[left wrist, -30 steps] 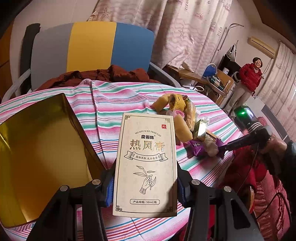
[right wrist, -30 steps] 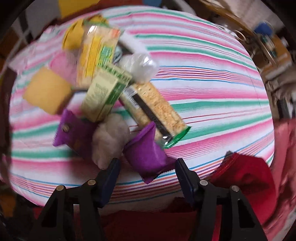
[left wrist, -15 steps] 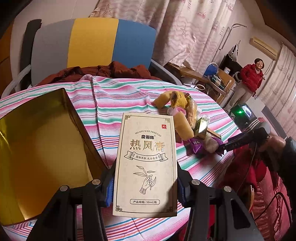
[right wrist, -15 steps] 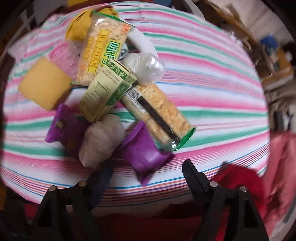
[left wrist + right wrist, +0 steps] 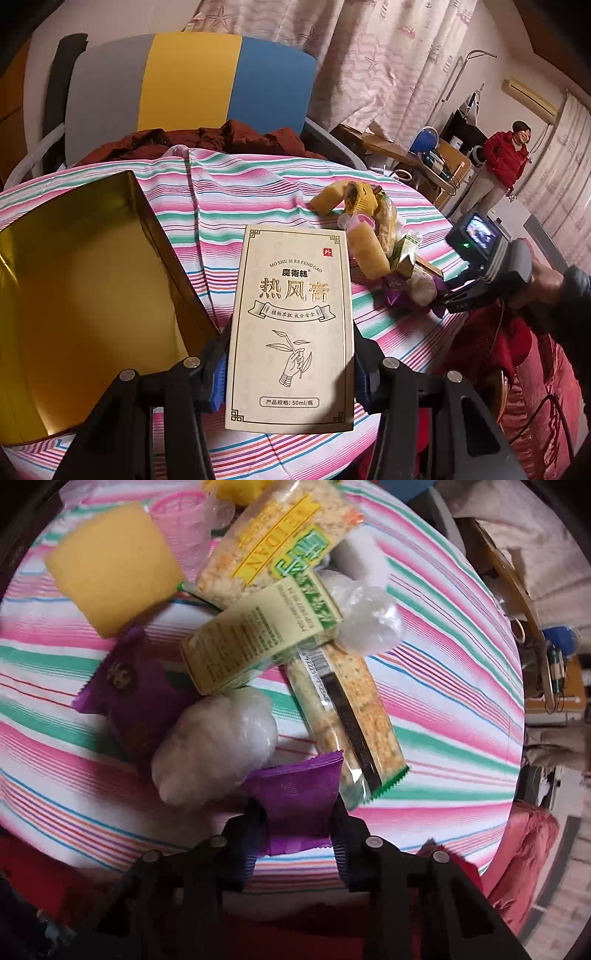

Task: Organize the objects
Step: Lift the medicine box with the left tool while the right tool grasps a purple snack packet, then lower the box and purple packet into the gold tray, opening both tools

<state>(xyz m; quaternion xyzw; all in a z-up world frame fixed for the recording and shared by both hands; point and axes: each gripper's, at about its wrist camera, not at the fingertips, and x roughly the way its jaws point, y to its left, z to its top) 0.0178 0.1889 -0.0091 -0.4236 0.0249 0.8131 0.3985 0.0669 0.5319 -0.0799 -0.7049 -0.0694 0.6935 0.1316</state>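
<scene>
My left gripper (image 5: 290,373) is shut on a tall cream carton (image 5: 291,325) with gold lettering, held upright just right of an open gold tin box (image 5: 74,295). In the right wrist view my right gripper (image 5: 297,830) is shut on a purple snack packet (image 5: 295,794) at the near edge of the pile. That pile holds a second purple packet (image 5: 129,694), a white wrapped lump (image 5: 218,753), a pale green box (image 5: 258,635), two cracker packs (image 5: 347,709), a yellow sponge (image 5: 110,565) and a pink cup (image 5: 183,535).
The round table wears a striped cloth (image 5: 236,192). A grey, yellow and blue chair (image 5: 192,81) with a dark red garment stands behind it. A person in a red jacket (image 5: 506,158) stands far right by a cluttered desk (image 5: 424,155). Red fabric (image 5: 524,867) lies beyond the near table edge.
My right gripper moved forward into the pile and shut on the near purple packet; it stood open before. The left gripper still holds the cream carton, nearly unmoved.
</scene>
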